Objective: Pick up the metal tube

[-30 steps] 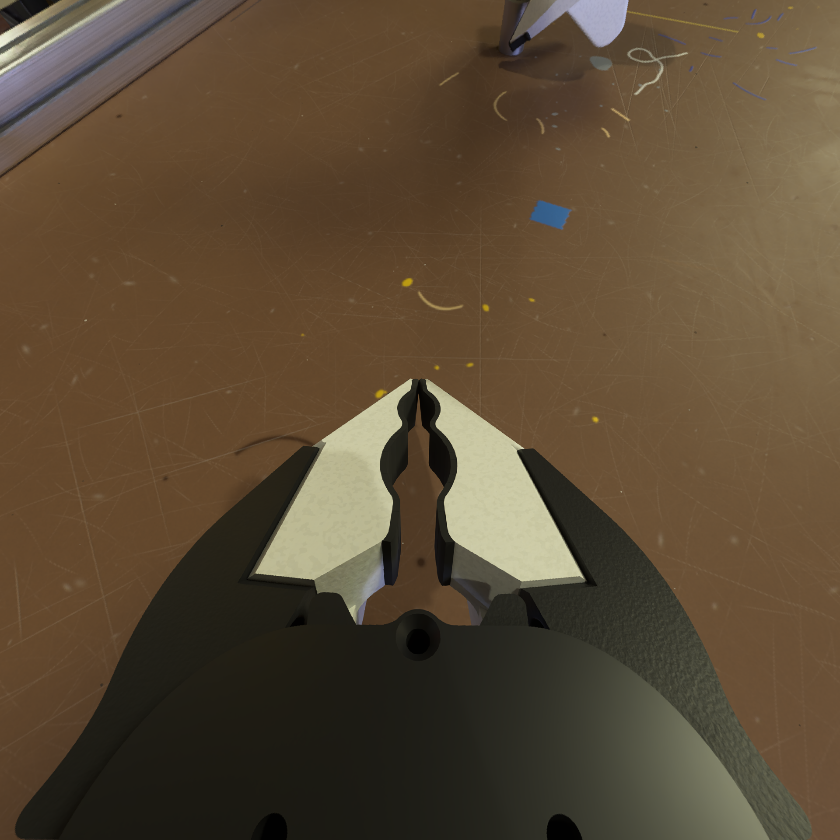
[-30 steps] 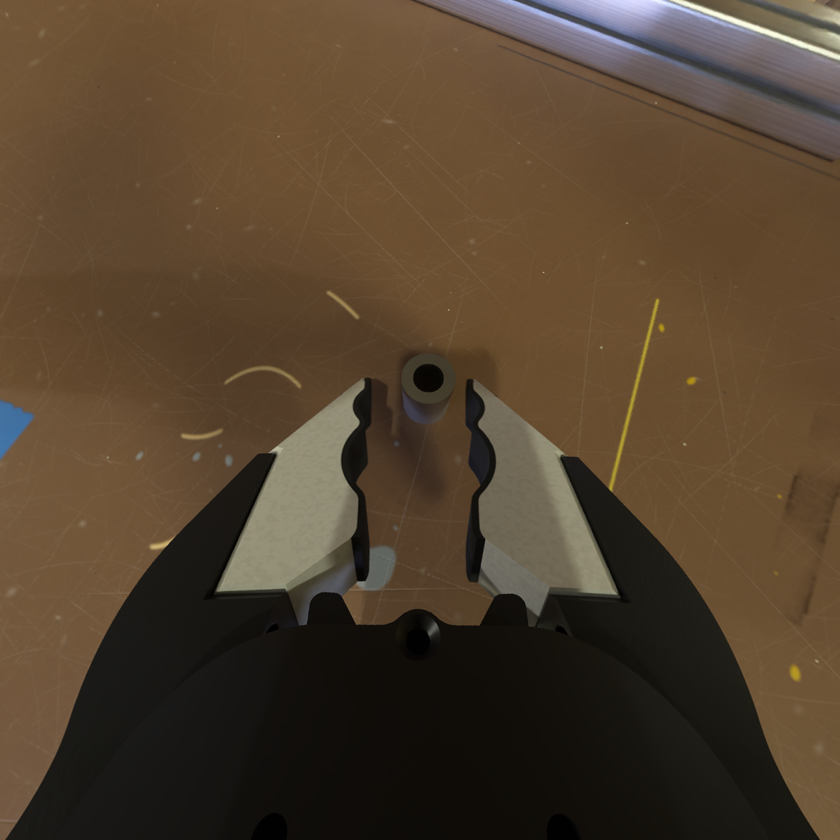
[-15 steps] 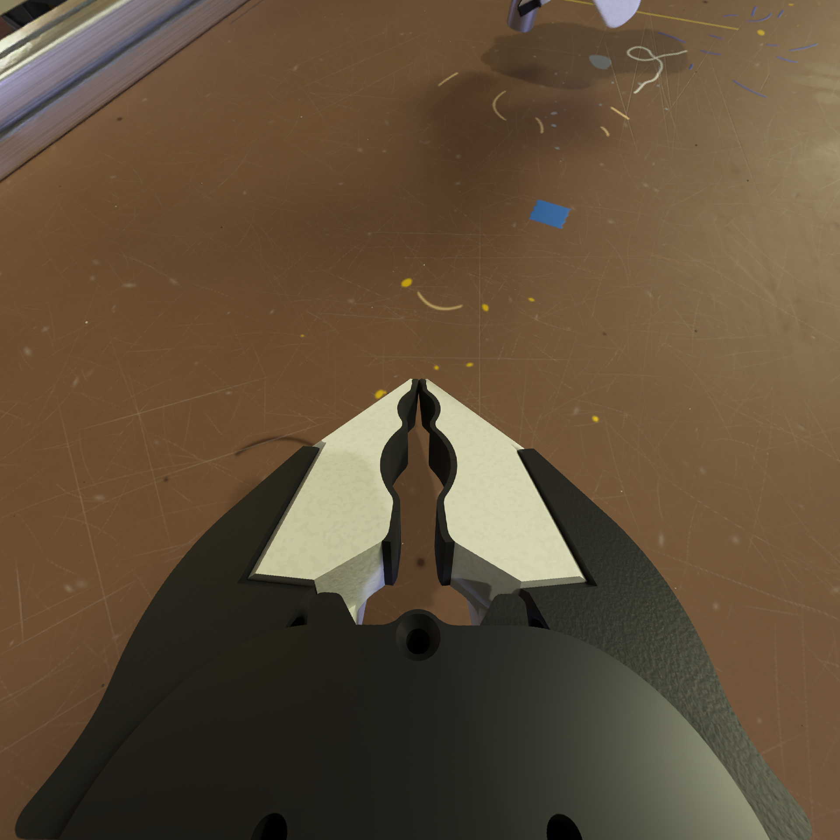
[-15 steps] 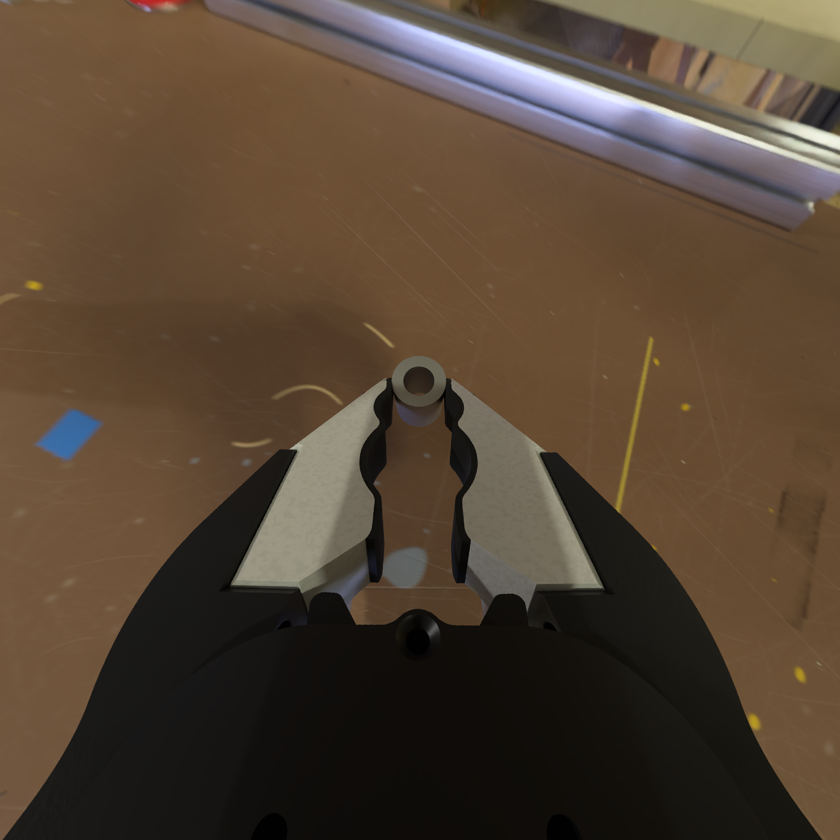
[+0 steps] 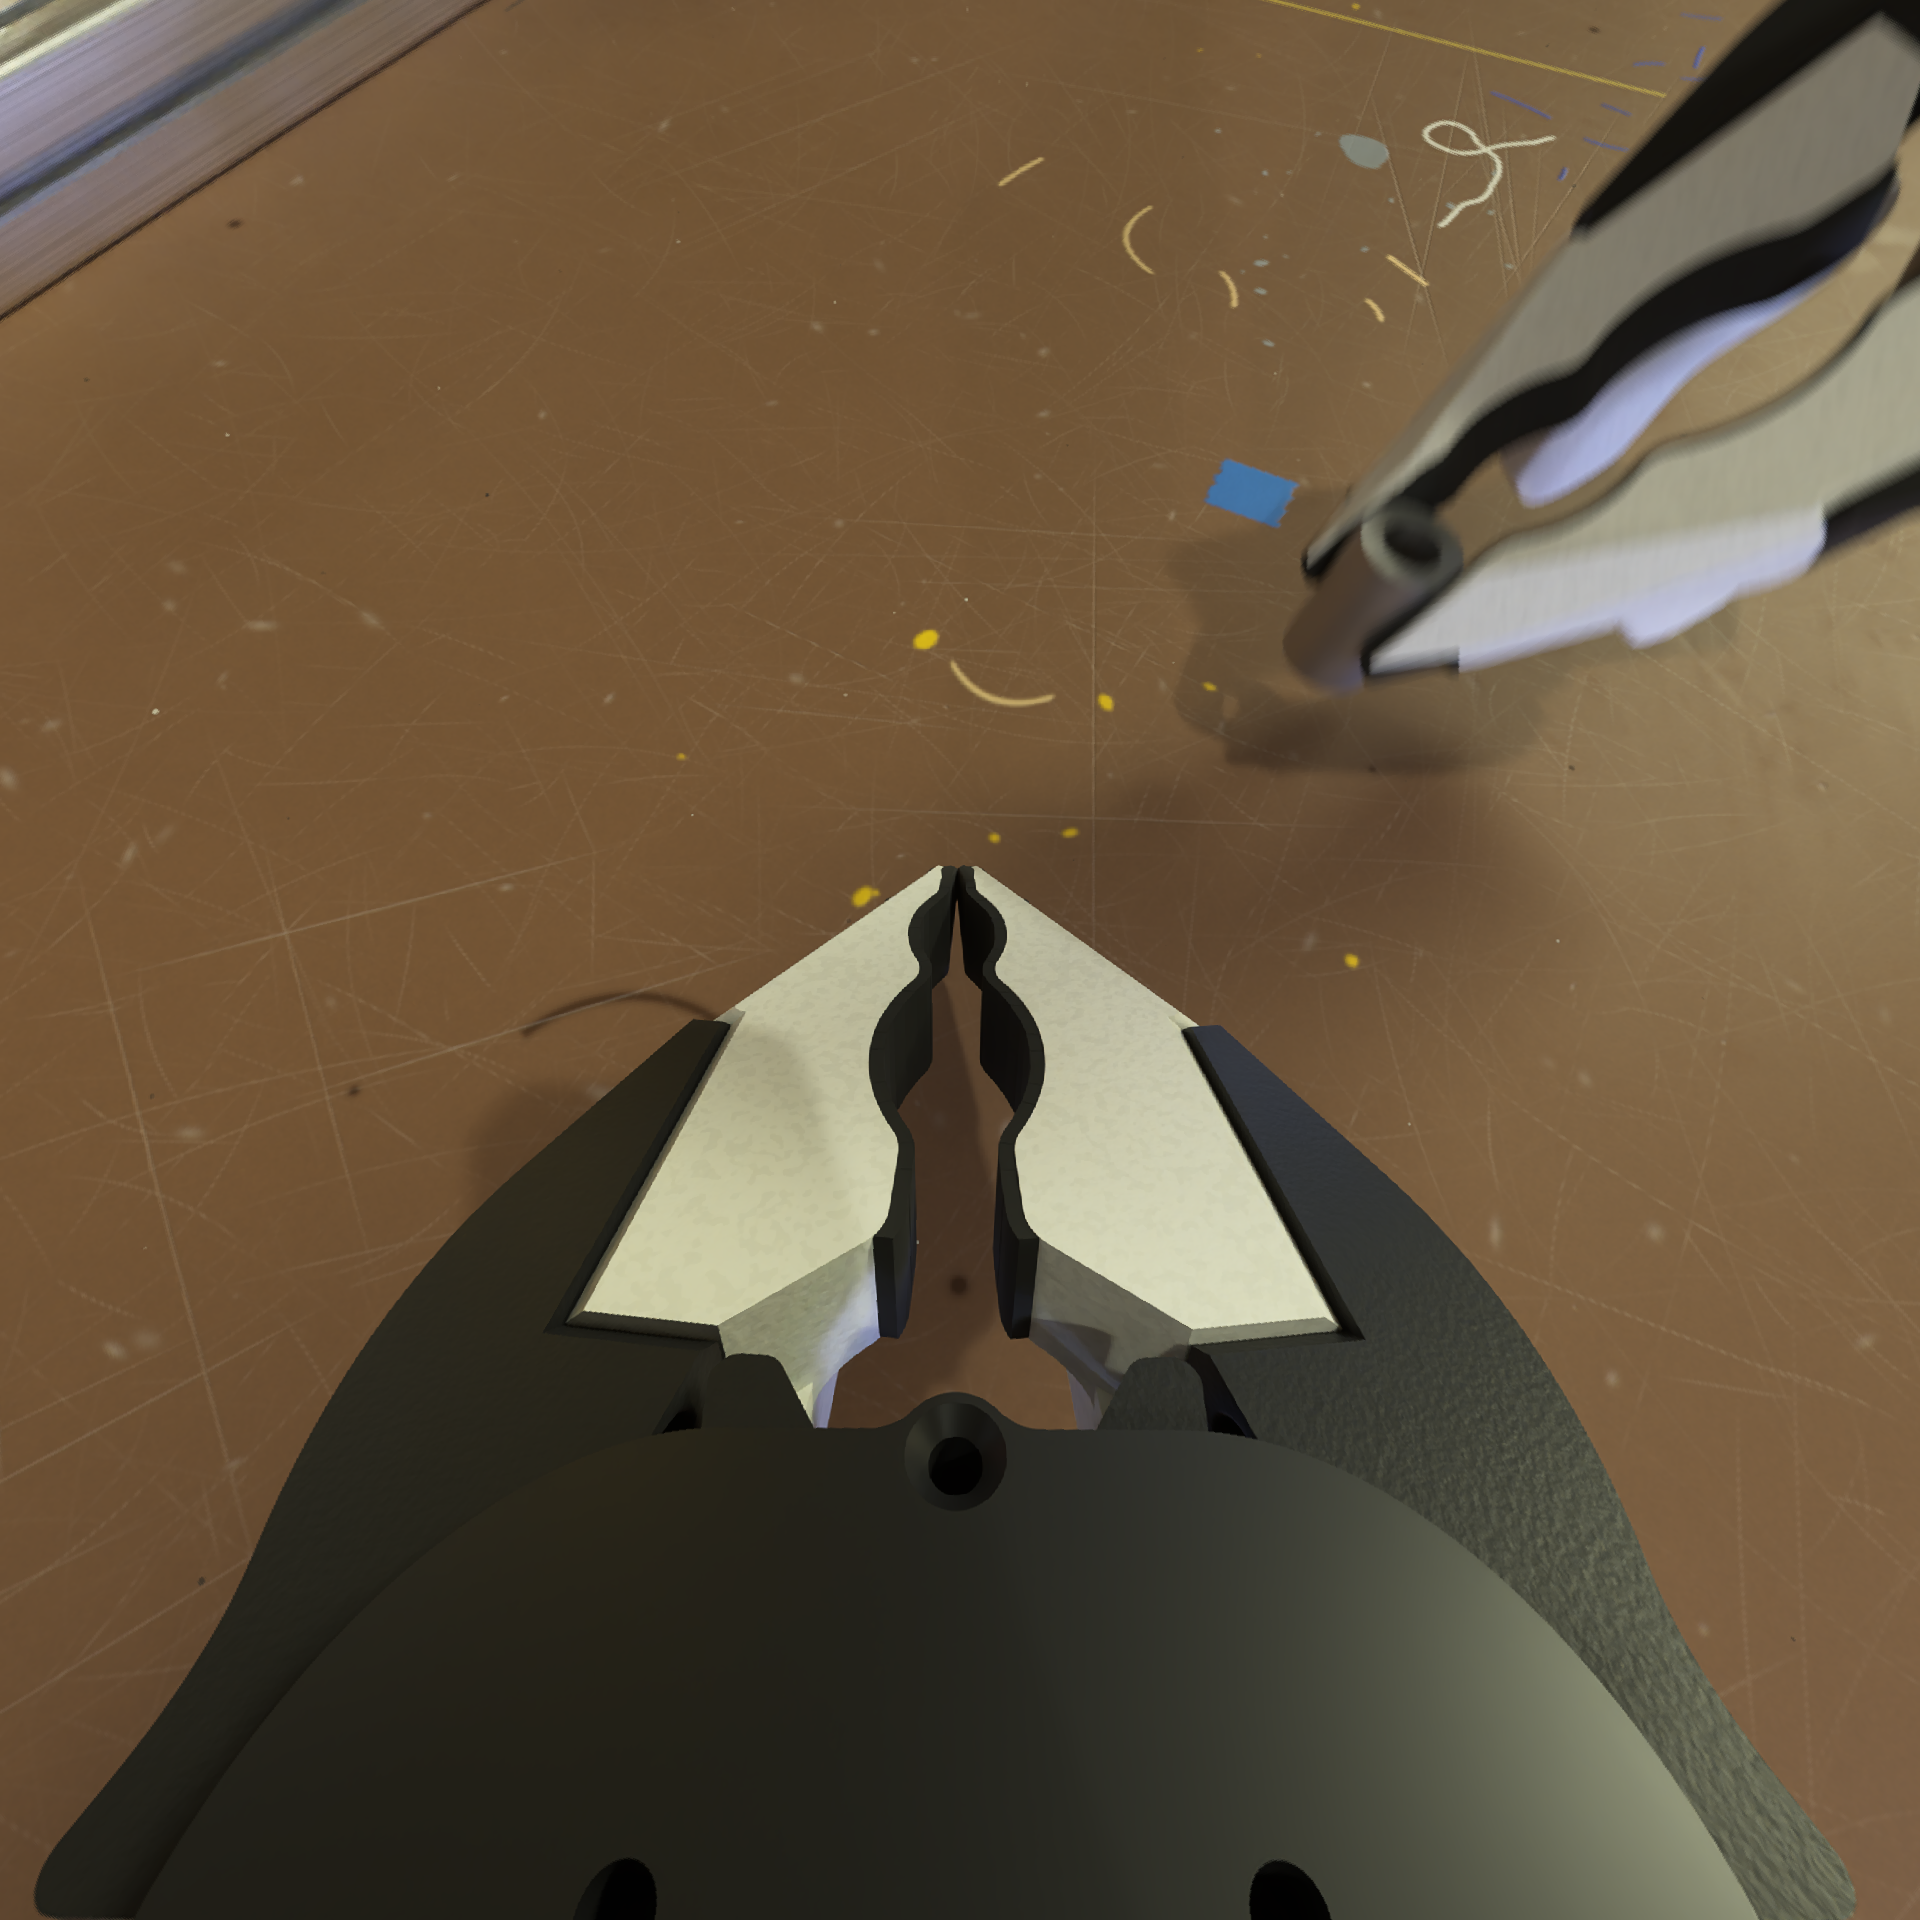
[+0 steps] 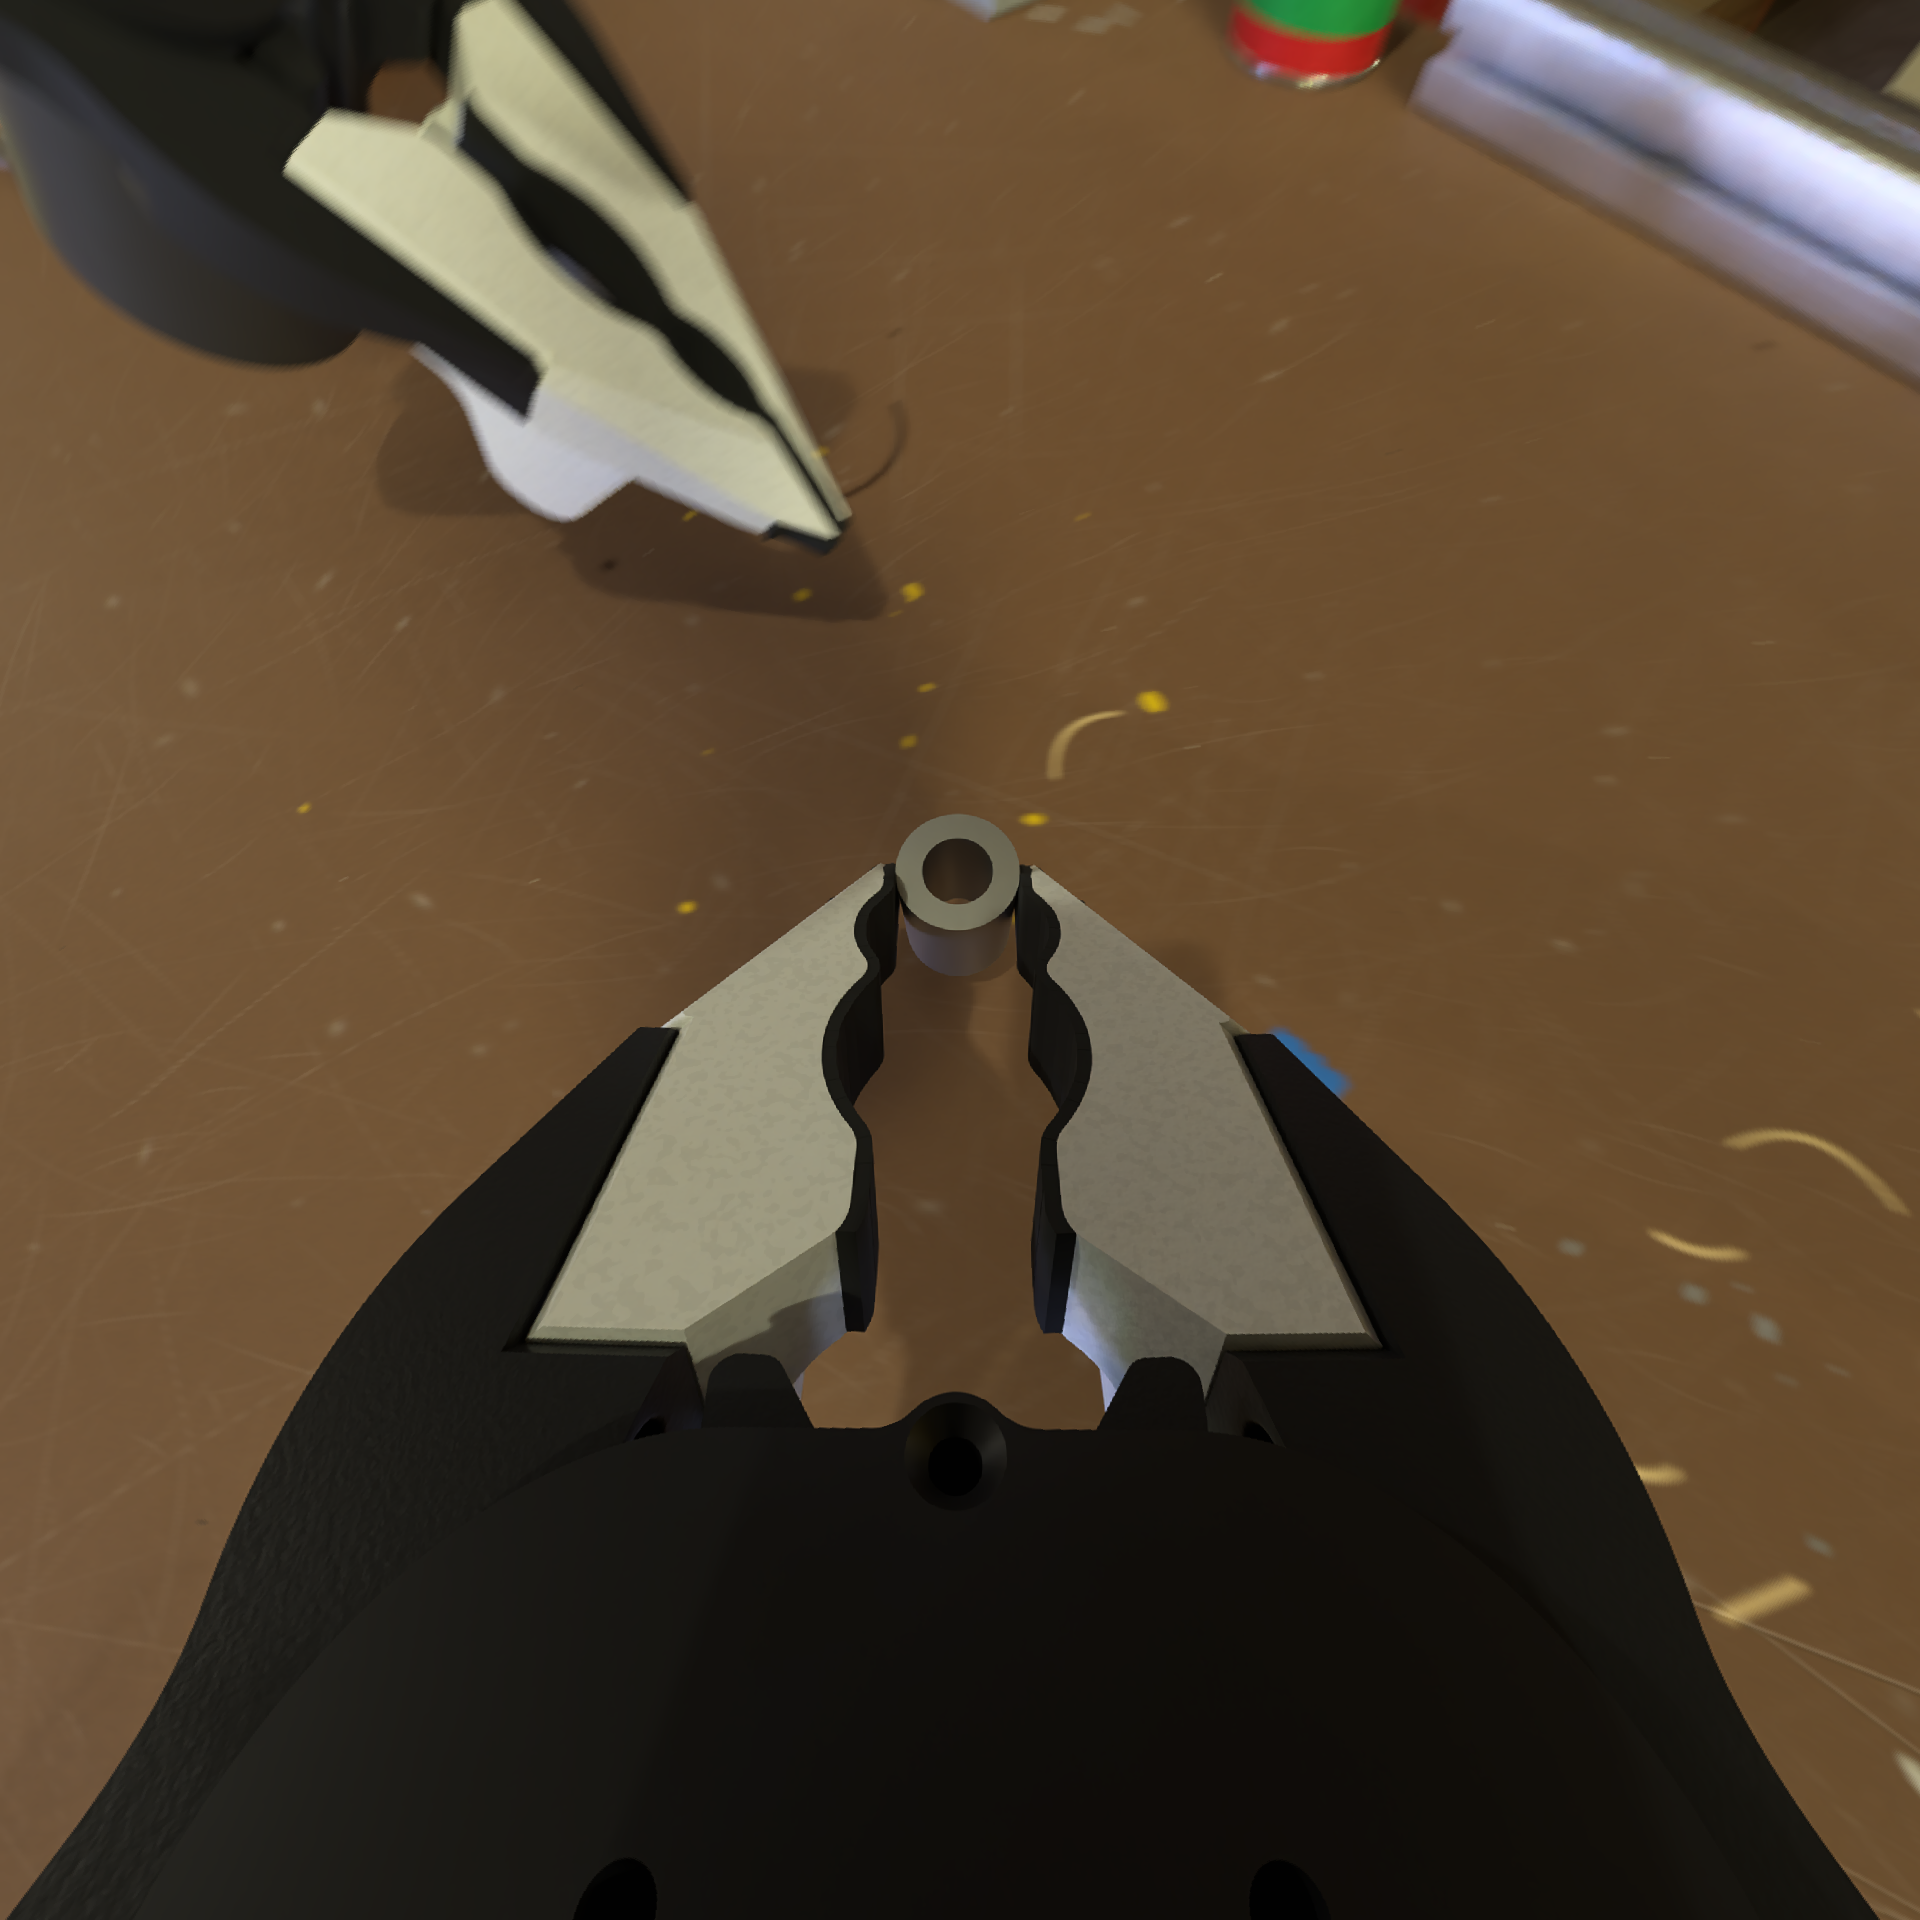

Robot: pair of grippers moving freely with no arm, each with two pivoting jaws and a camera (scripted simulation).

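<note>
since a second ago our right hand-held gripper has clamped its fingertips on the metal tube and swung it near the left hand-held gripper, which stays pinched empty. we keep the squeeze firm above the worktop.

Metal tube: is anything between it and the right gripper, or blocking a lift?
No. The metal tube sits clamped at the right gripper fingertips, nothing between. Nothing visible blocks a lift; the left gripper, shut and empty, sits off to one side.
</note>
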